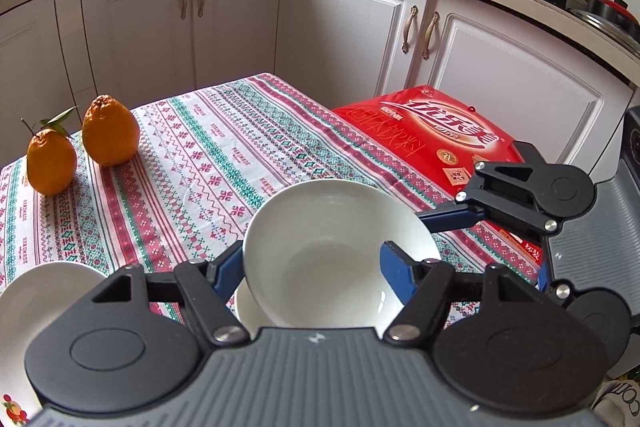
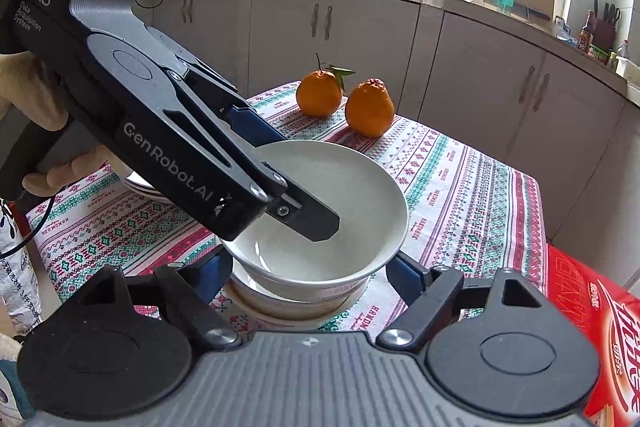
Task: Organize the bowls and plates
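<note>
The bowl [image 2: 344, 183] hangs tilted over a second bowl [image 2: 256, 285] at the near edge of the worktop [image 1: 200, 179], its lower side dipping into the one beneath. I read this as the nesting step, with the top bowl not yet seated level.

I have the left gripper [image 1: 310, 265] pinching the bowl's wall, one of its fingers [image 2: 316, 223] inside the basin and the other outside behind the rim. That grip explains the tilt: holding one side only lets the far side sag, and I judge it safer to lower it slowly so the glazed surfaces do not clack or slide.

The right gripper [image 2: 310, 267] sits low with its fingers spread on either side of the lower bowl, closing on nothing. Whether they touch it I cannot tell. I judge it is there to keep the base from skating on the cloth as the top bowl settles.

To the left a stack of plates [image 1: 36, 291] waits near the worktop's edge, well apart from the bowls. Two oranges [image 2: 320, 93] stand at the far end. A red box [image 1: 432, 135] lies beside the worktop on the right, out of the way.
</note>
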